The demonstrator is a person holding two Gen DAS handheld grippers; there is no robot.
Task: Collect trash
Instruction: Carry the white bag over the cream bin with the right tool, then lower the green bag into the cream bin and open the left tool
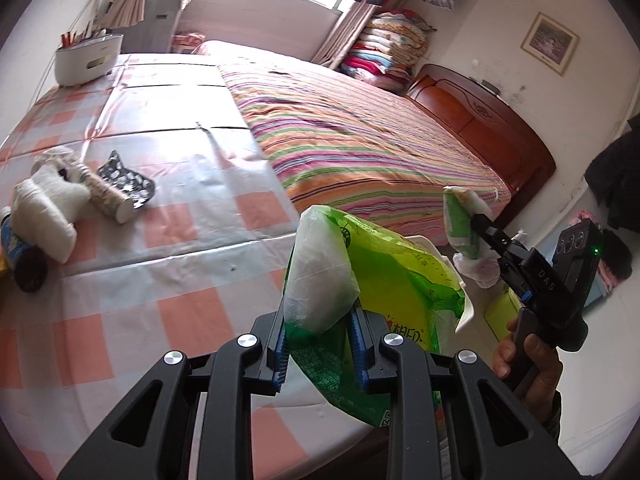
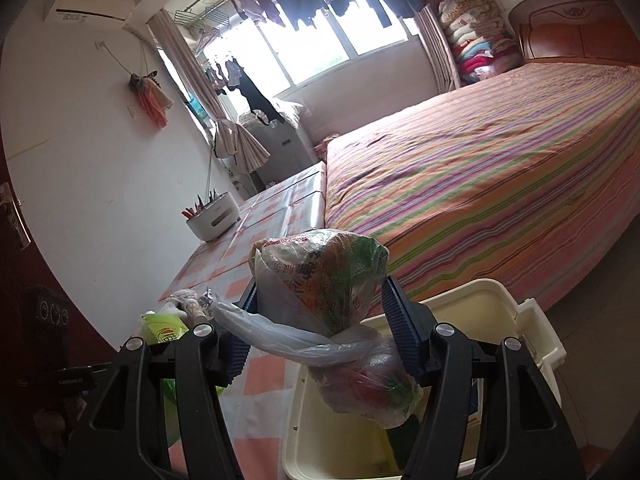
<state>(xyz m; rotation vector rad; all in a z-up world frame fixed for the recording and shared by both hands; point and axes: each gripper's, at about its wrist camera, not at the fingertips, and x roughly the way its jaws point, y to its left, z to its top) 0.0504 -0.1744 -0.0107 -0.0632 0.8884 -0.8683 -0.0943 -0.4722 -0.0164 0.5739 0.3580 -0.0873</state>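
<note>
Two bags held: left hand-held gripper clamps green bag; right hand-held gripper (half-wide) holds knotted bag above bin.

The table wears a glossy plastic sheet in pink and white checks, while the bed beside it has a matt striped cloth cover and a polished wooden headboard. The left gripper, matt black plastic with ribbed blue pads and shiny metal bolts, holds a glossy green plastic bag, thin and crinkled. The knotted bag in the right gripper is clear crumpled film, and the bin below looks like smooth cream plastic
</note>
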